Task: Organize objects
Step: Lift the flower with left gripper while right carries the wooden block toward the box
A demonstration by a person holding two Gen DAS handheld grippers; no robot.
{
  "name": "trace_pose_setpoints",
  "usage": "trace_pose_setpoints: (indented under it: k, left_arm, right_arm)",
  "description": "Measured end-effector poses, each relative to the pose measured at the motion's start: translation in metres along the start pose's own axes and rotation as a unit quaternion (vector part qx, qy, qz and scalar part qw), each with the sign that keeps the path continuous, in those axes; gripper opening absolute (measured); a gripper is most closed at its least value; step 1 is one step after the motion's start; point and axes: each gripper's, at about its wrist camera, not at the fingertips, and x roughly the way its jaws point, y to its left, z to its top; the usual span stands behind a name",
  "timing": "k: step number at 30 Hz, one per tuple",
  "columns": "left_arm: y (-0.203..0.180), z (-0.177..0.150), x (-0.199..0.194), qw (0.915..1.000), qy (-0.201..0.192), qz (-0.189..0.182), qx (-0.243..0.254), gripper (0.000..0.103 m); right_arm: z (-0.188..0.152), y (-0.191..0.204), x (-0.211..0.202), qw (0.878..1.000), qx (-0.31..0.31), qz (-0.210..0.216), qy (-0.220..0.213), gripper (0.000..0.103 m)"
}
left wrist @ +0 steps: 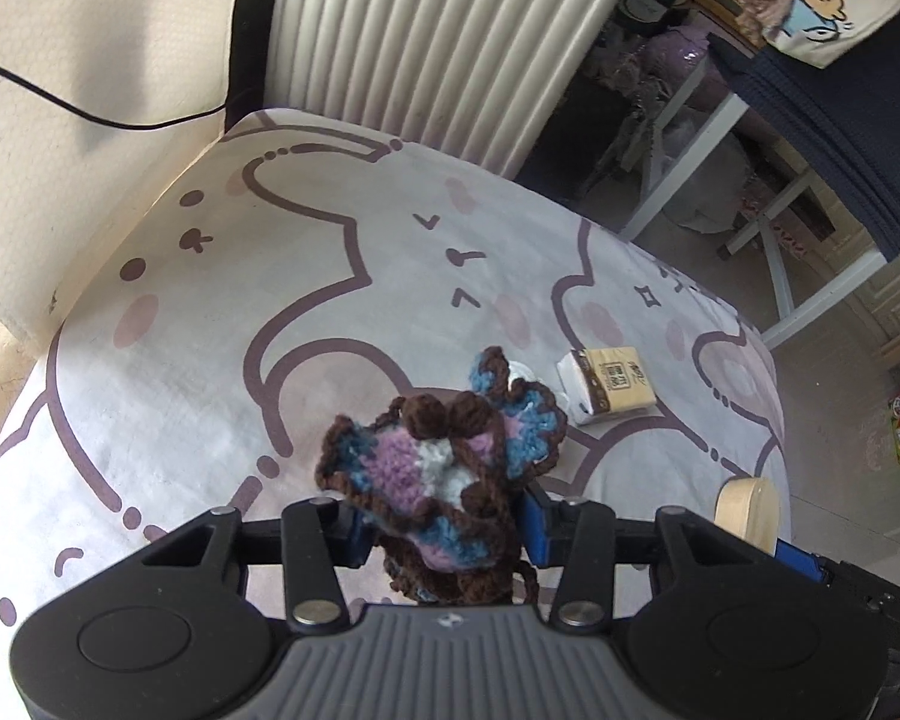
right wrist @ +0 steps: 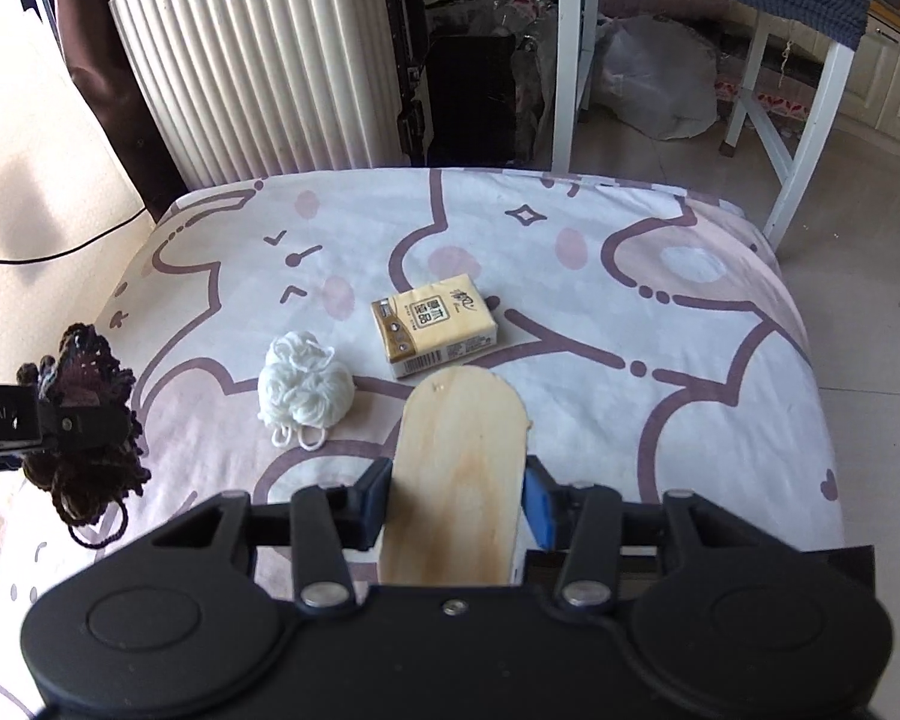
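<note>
My left gripper (left wrist: 444,531) is shut on a crocheted piece (left wrist: 432,468) of brown, blue, purple and white yarn, lifted above the bed. In the right wrist view that same crocheted piece (right wrist: 84,420) hangs at the far left in the left gripper (right wrist: 72,420). My right gripper (right wrist: 456,507) is shut on a rounded light wooden box (right wrist: 459,474), its blue pads against the sides; the wooden box (left wrist: 747,507) also shows at the lower right of the left wrist view. A yellow tissue pack (right wrist: 435,324) and a ball of white yarn (right wrist: 303,387) lie on the bed.
The bed has a white sheet (right wrist: 660,396) printed with purple and pink cartoon shapes. A white ribbed radiator (right wrist: 252,66) stands behind it. A white-legged table (right wrist: 810,120) with a dark blue cloth is at the right, over tiled floor. A black cable (left wrist: 90,114) crosses the wall.
</note>
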Motion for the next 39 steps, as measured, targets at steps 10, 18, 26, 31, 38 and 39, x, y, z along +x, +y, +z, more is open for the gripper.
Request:
trace_pose_setpoints:
  k: [10, 18, 26, 31, 38, 39]
  left_arm:
    - [-0.030, -0.025, -0.039, 0.9975, -0.019, -0.026, 0.062, 0.047]
    - [-0.052, -0.038, -0.060, 0.9938, -0.027, -0.043, 0.099, 0.047]
    - [-0.083, -0.060, -0.059, 0.9874, -0.015, -0.052, 0.149, 0.047]
    - [-0.099, -0.069, -0.059, 0.9843, -0.018, -0.070, 0.161, 0.047]
    - [-0.122, -0.081, -0.049, 0.9796, 0.002, -0.089, 0.180, 0.047]
    - [-0.124, -0.083, -0.047, 0.9789, 0.006, -0.093, 0.182, 0.047]
  right_arm:
    - [-0.013, -0.014, -0.062, 0.999, 0.002, -0.002, -0.039, 0.047]
    - [-0.026, -0.038, -0.099, 0.998, 0.017, -0.010, -0.059, 0.047]
    - [-0.043, -0.063, -0.121, 0.997, 0.034, -0.021, -0.068, 0.047]
    - [-0.047, -0.071, -0.129, 0.996, 0.039, -0.020, -0.079, 0.047]
    - [-0.056, -0.102, -0.111, 0.991, 0.129, -0.001, -0.042, 0.047]
    - [-0.059, -0.109, -0.105, 0.987, 0.155, 0.002, -0.033, 0.047]
